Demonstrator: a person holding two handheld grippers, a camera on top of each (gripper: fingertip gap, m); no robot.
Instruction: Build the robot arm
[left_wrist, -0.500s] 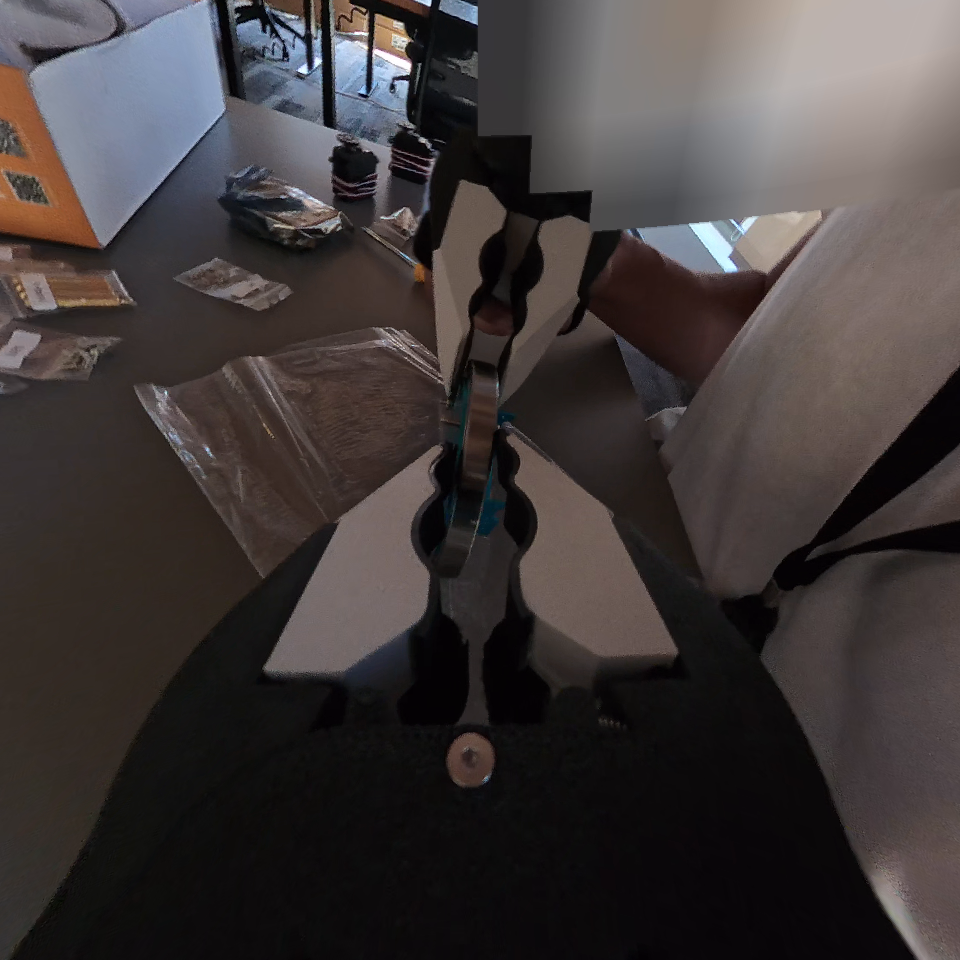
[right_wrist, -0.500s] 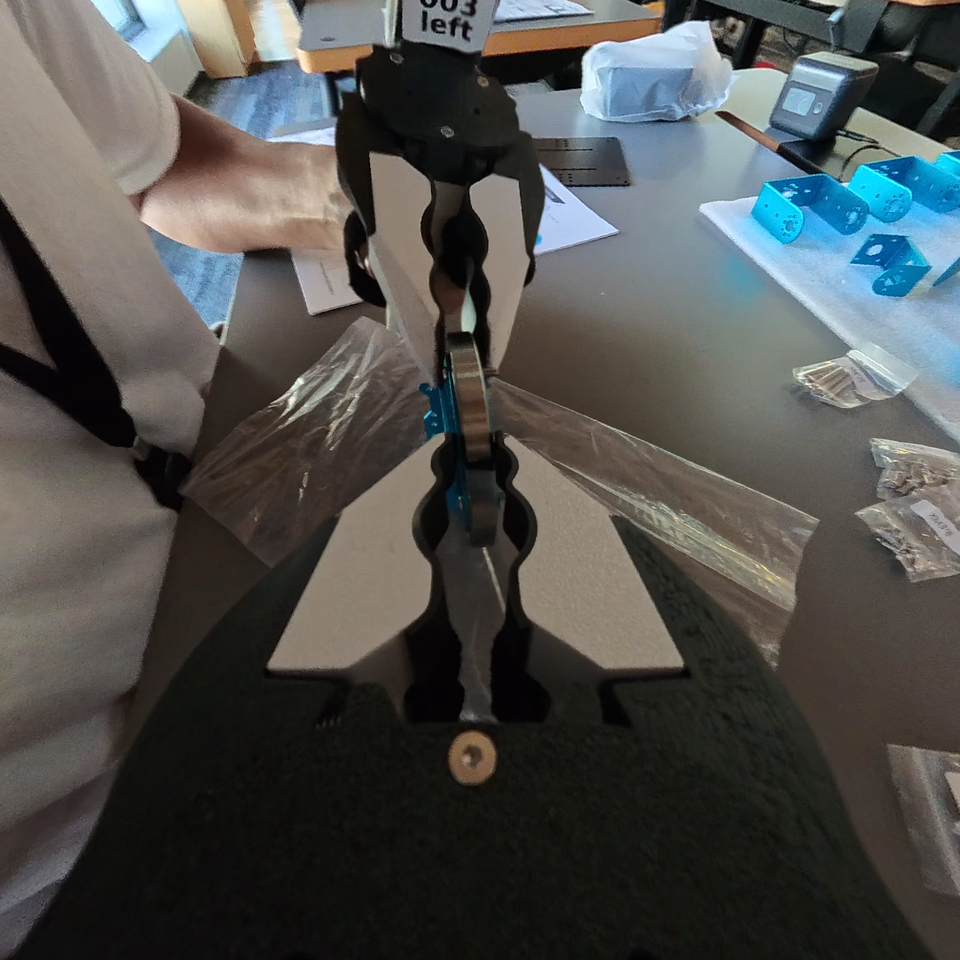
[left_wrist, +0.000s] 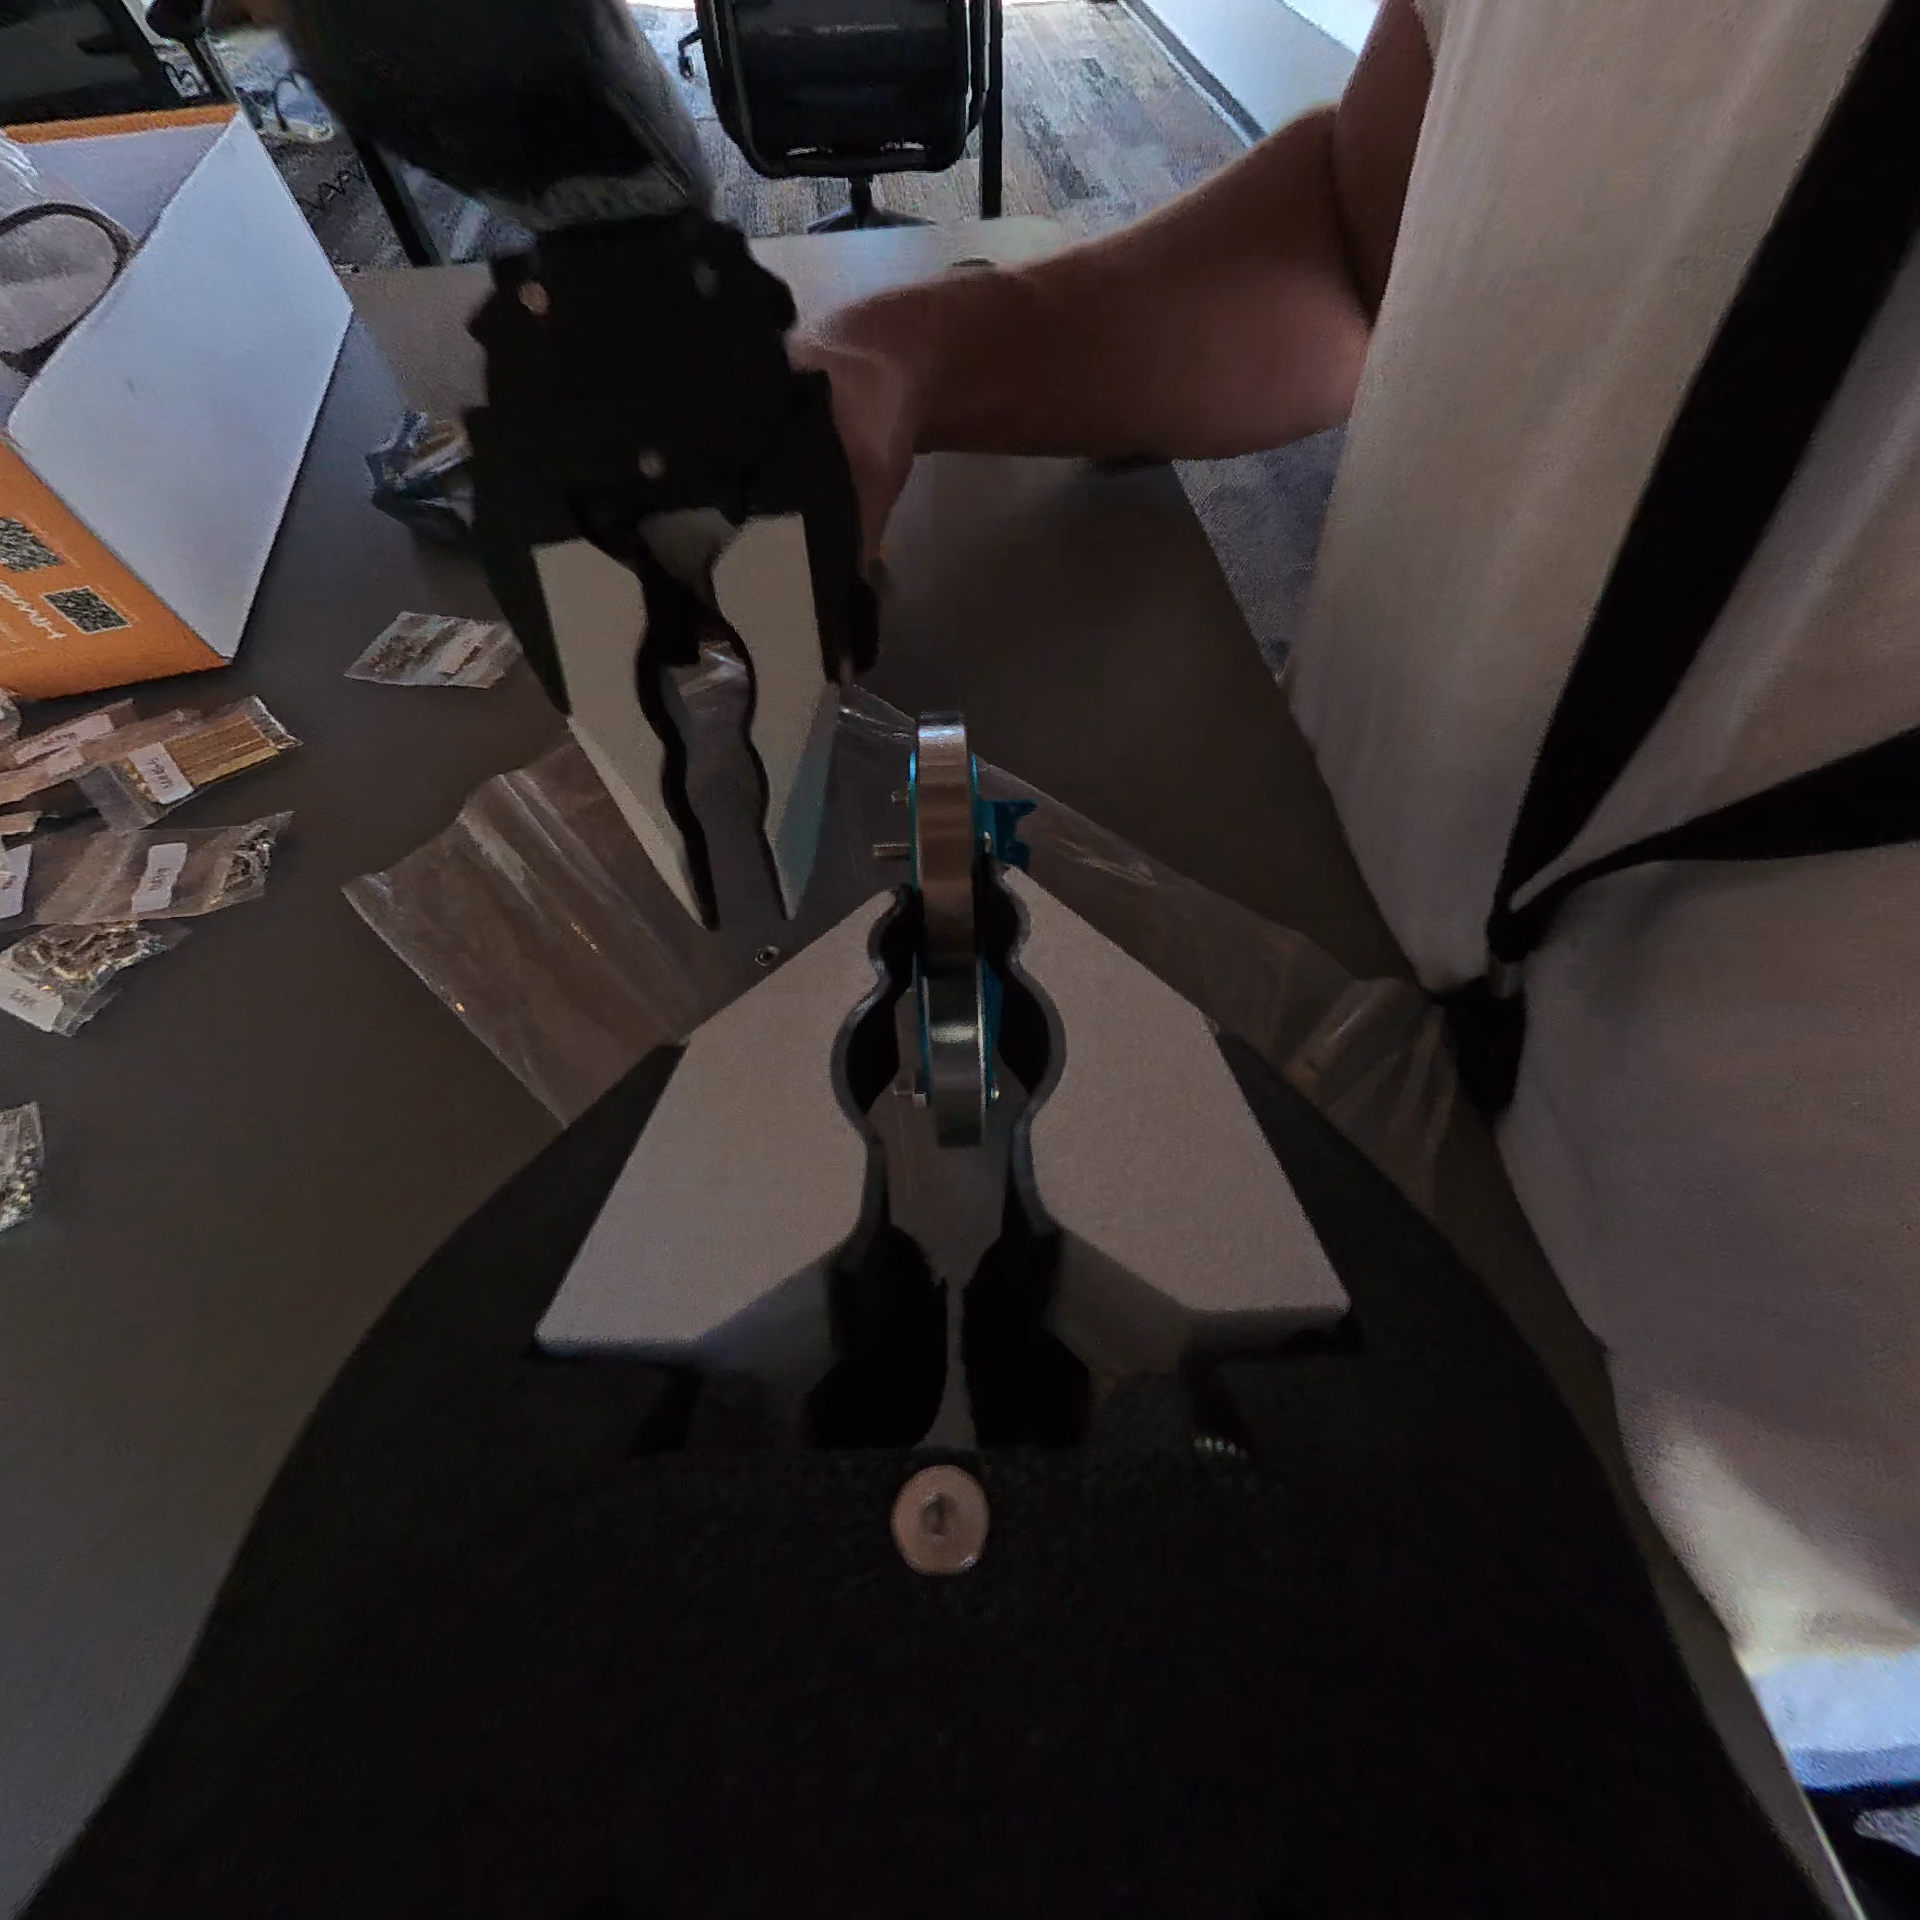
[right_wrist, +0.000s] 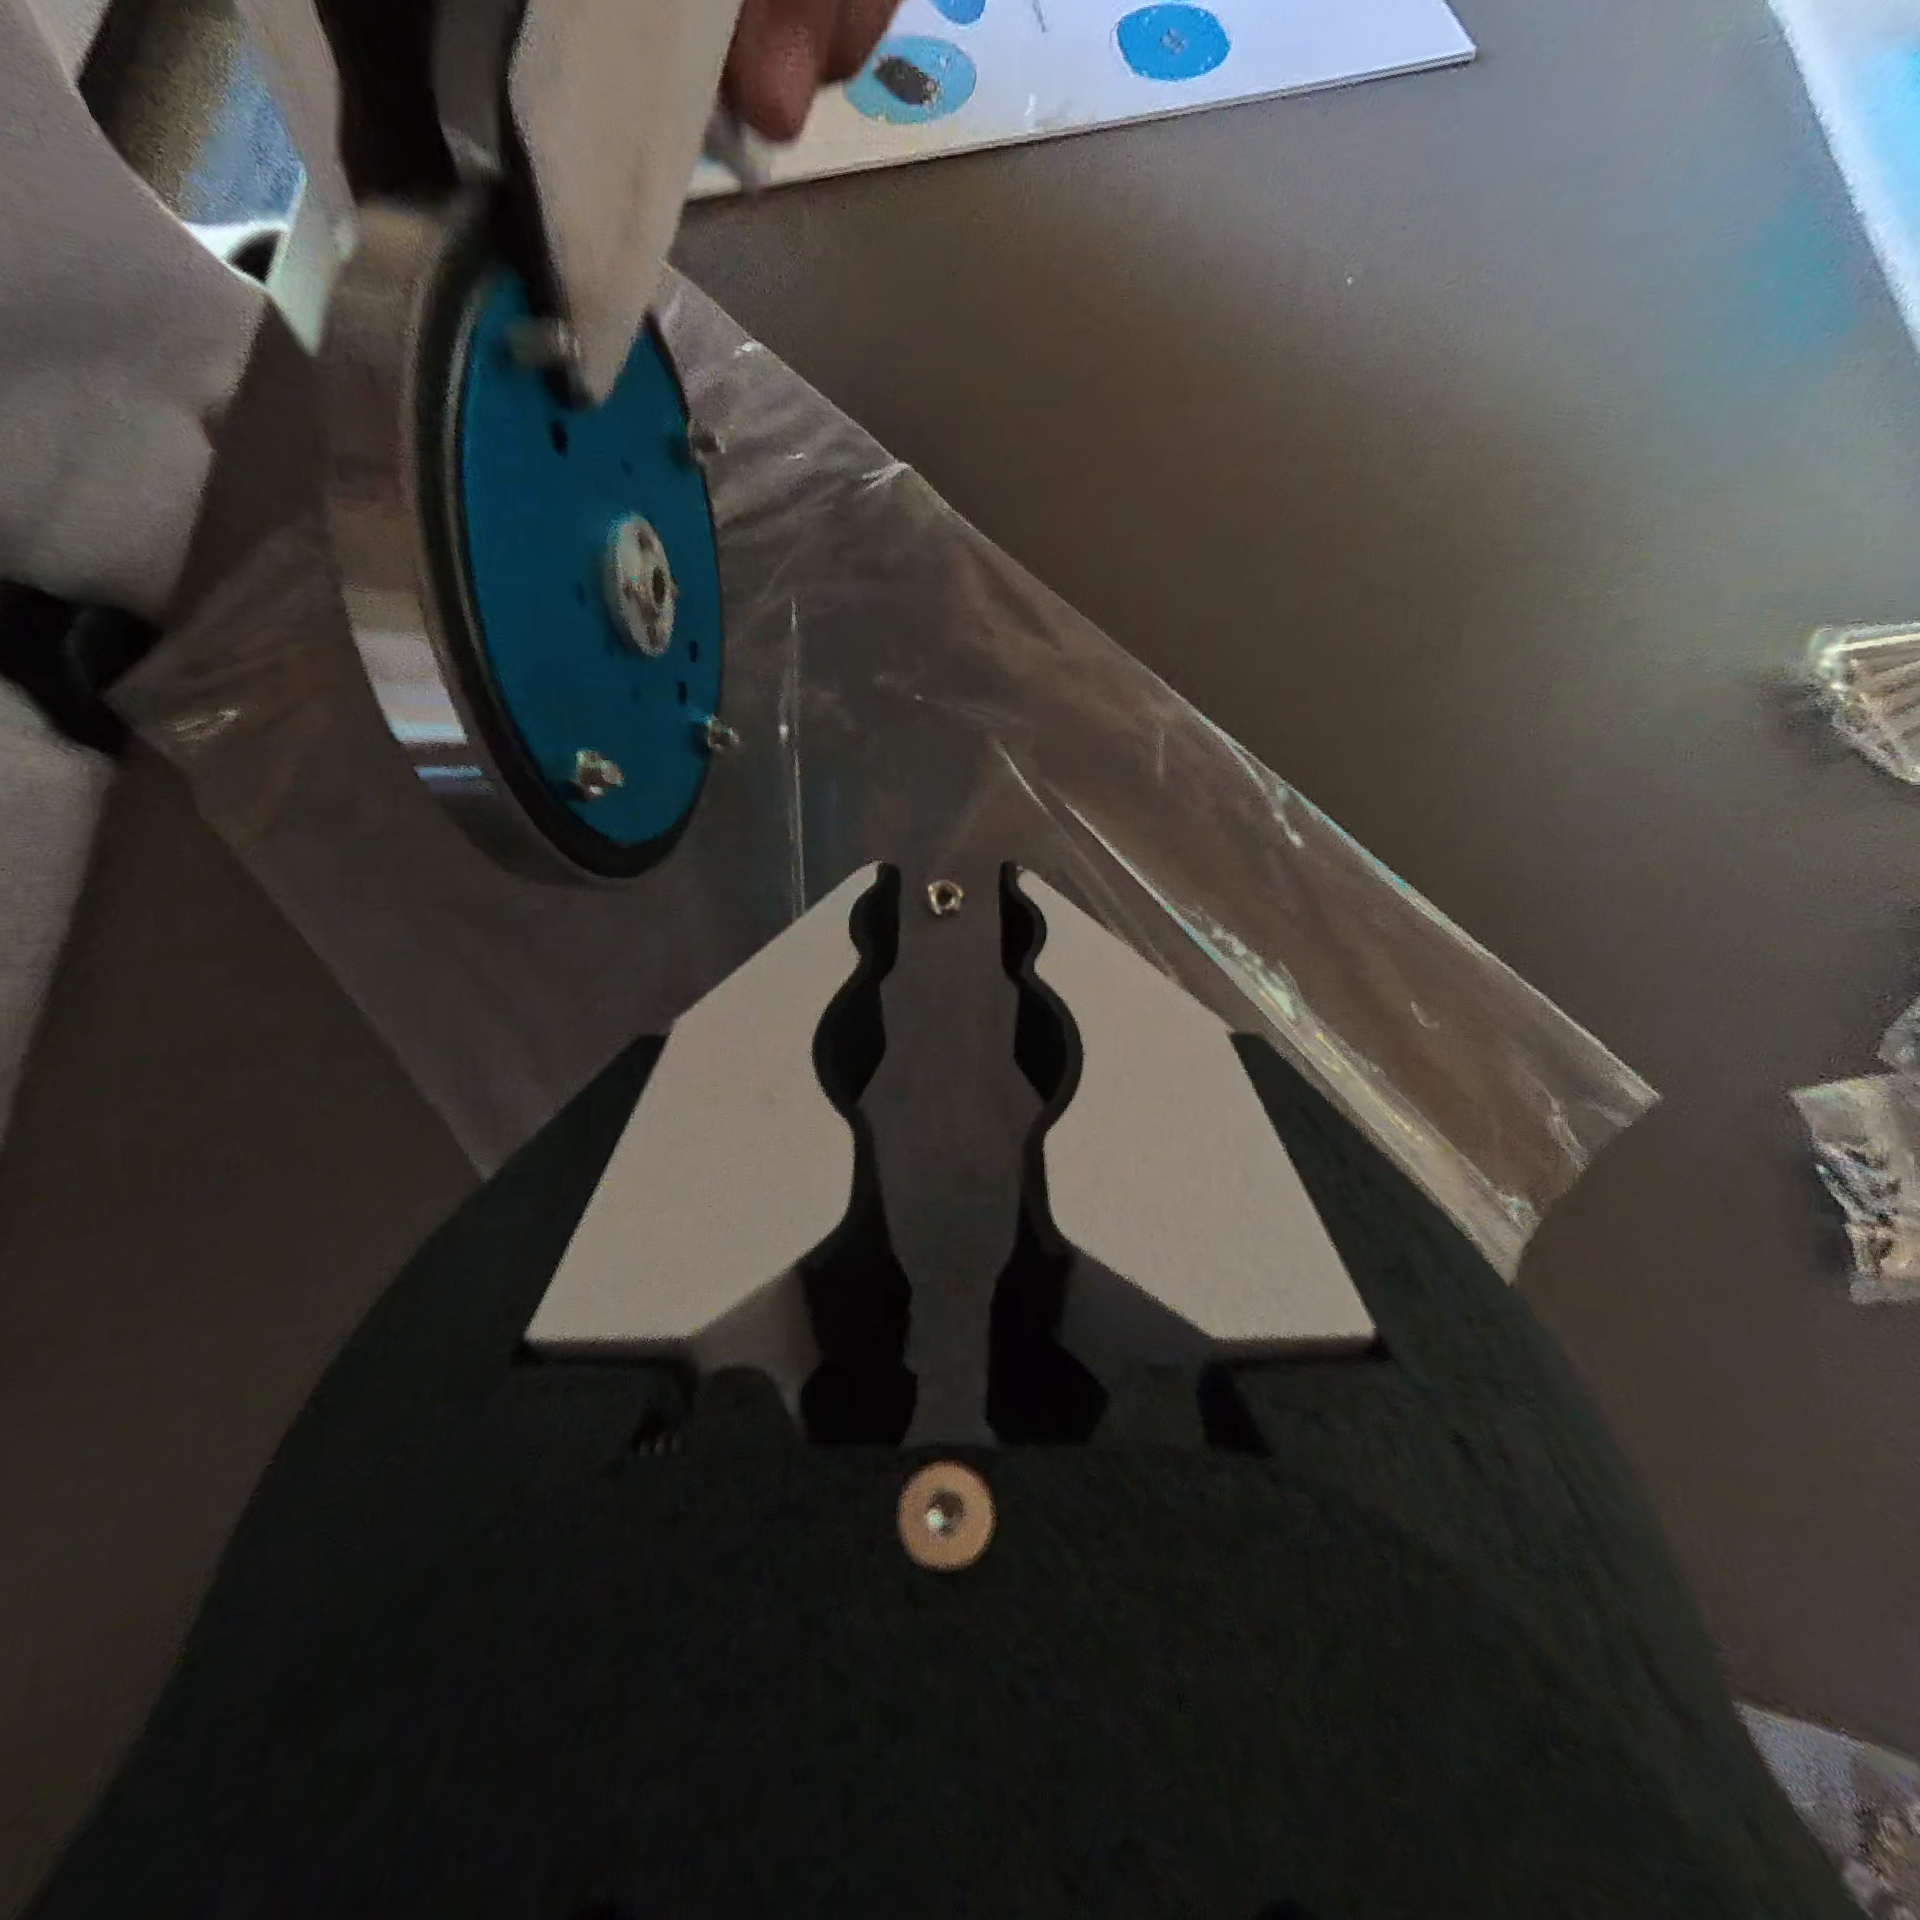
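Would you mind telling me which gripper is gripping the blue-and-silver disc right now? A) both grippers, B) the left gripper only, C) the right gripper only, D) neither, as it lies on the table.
B: the left gripper is shut on the disc, while the right gripper hangs open and apart from it, above a small nut on the table.

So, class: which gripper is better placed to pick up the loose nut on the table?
Right, probably. The open right gripper has the nut showing between its fingertips, while the left gripper is shut on the blue-faced disc.
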